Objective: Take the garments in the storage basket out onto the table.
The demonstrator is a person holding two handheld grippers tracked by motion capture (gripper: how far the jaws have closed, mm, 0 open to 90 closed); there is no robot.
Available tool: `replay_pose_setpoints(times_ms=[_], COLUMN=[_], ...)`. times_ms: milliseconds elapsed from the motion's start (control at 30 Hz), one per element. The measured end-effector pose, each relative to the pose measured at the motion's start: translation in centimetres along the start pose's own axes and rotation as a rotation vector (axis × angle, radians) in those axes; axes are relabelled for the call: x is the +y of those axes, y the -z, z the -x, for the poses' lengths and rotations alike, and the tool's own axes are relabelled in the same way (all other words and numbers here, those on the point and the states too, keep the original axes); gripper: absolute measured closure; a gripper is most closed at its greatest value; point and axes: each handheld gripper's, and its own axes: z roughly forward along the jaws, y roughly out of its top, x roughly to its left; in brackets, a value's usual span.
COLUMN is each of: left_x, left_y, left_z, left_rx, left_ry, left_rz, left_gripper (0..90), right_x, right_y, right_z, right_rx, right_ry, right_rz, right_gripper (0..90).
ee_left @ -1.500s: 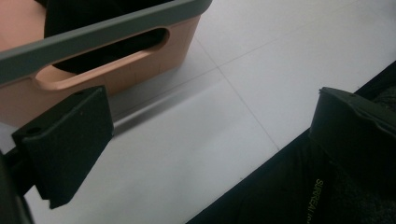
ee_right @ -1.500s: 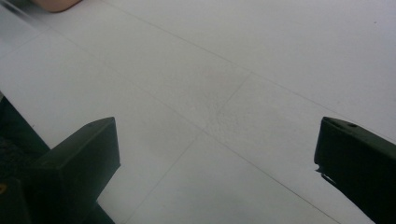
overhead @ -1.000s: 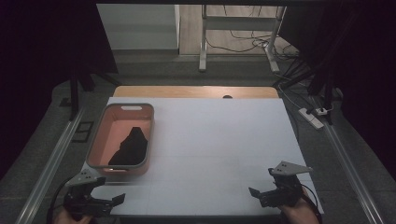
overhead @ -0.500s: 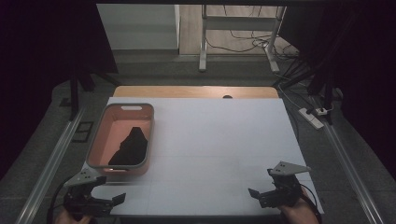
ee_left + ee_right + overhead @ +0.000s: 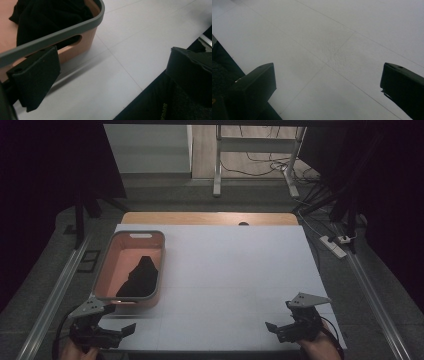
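Note:
A pink bin with a grey rim [image 5: 111, 265] stands on the left of the white table [image 5: 235, 270], with a black cloth [image 5: 141, 279] crumpled inside. My left gripper [image 5: 122, 331] rests at the front left corner, just in front of the bin, open and empty. In the left gripper view the bin's near corner [image 5: 67, 33] and the black cloth [image 5: 47, 20] lie close beyond the left jaw. At the front right my right gripper [image 5: 276, 327] is open, and bare table [image 5: 324, 50] shows between its jaws.
A wooden strip [image 5: 210, 218] runs along the table's far edge. Metal rails [image 5: 55, 290] flank both sides. A power strip [image 5: 332, 245] and cables lie on the floor at the right. A table leg frame [image 5: 217, 165] stands behind.

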Motion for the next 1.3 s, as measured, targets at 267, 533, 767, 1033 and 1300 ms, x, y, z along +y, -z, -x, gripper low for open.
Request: replay_pose_setpoints(times_ms=[267,533,767,1033,1300], left_x=[0.9,2.1,3.3,4.1,5.0], left_y=[-0.6,-1.4,-2.4,-3.3,-4.2], left_z=[-0.2,-0.7,-1.1,-1.7,-2.6], left_rx=[-0.006,-0.021,-0.007,-0.010,0.009], left_ry=[-0.048,-0.067,-0.083,-0.055,-0.058], left_rz=[0.012,0.018,0.015,-0.005,-0.027], left_gripper=[0.0,0.0,0.0,0.0,0.0], right_x=[0.0,0.1,0.1,0.1,0.1], right_y=[-0.1,-0.2,-0.2,-0.3,-0.3], right_z=[0.0,0.0,0.0,0.0,0.0], right_rx=[0.003,0.004,0.004,0.005,0.007], right_ry=[-0.001,-0.003,-0.003,0.003,0.006], right_rz=[-0.007,-0.013,-0.018,-0.025,-0.027], right_gripper=[0.0,0.0,0.0,0.0,0.0])
